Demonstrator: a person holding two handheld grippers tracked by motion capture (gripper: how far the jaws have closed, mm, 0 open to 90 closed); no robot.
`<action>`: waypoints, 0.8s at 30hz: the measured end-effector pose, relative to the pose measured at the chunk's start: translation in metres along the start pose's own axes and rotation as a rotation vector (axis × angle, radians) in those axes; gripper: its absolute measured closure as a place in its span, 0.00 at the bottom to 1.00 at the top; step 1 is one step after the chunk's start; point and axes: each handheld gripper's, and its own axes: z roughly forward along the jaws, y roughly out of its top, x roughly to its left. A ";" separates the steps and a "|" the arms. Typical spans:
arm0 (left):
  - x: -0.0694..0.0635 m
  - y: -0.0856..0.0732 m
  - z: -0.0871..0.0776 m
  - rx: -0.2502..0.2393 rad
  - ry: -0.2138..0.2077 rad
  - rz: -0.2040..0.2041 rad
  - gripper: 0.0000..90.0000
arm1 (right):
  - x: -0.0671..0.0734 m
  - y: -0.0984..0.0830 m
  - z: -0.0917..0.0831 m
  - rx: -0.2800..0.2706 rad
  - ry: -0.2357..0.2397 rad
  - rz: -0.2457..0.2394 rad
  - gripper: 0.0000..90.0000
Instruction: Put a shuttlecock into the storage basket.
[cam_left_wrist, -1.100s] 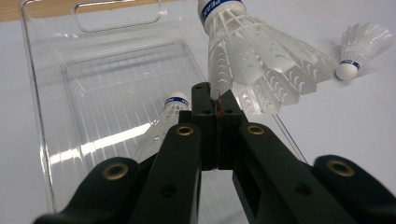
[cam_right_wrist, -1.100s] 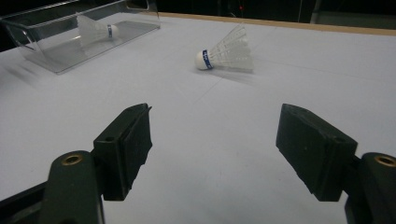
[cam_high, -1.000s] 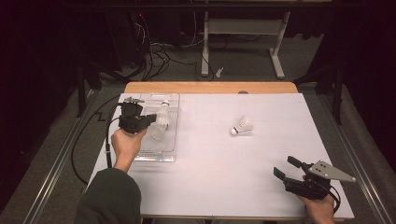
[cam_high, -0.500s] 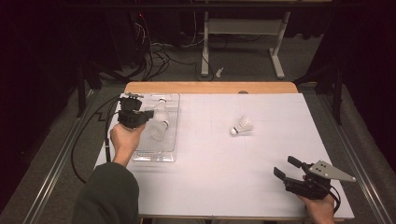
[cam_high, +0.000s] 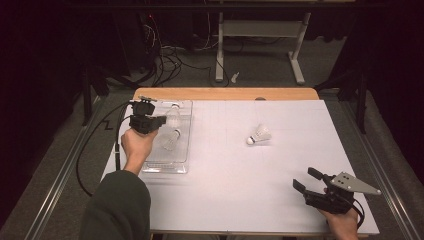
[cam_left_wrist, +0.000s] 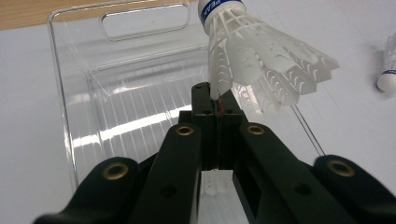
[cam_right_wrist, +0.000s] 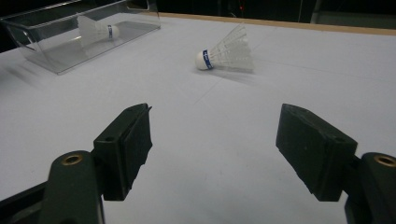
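My left gripper (cam_high: 163, 120) hangs over the far half of a clear plastic tray (cam_high: 184, 150), shut on the feather rim of a white shuttlecock (cam_left_wrist: 261, 60) whose blue-banded cork points up and away. In the left gripper view the jaws (cam_left_wrist: 217, 95) meet on that rim. A second shuttlecock (cam_high: 170, 142) lies in the tray. A third shuttlecock (cam_high: 260, 134) lies on its side on the white table, also in the right gripper view (cam_right_wrist: 226, 55). At the near right corner my right gripper (cam_high: 306, 178) rests low and open, with bare table between its jaws (cam_right_wrist: 215, 144).
The white table top (cam_high: 240, 180) ends in a wooden strip (cam_high: 225, 93) at the far edge. The tray has a cut-out handle (cam_left_wrist: 144, 21) at its far end. A black cable (cam_high: 95, 150) trails off the left side. Metal frame legs and wires stand on the floor beyond.
My left hand has edged slightly toward the far end of the tray with the shuttlecock still gripped. The right gripper and the loose shuttlecock have not moved.
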 end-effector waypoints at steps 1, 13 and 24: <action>0.000 0.000 0.001 0.000 -0.002 -0.003 1.00 | 0.000 0.000 0.000 0.001 0.000 -0.001 0.30; 0.004 0.003 0.020 0.023 -0.002 -0.036 1.00 | 0.001 0.000 0.001 0.004 0.004 -0.002 0.30; 0.002 0.003 0.045 0.055 0.009 -0.030 0.80 | 0.002 0.000 0.000 0.003 -0.018 -0.008 0.30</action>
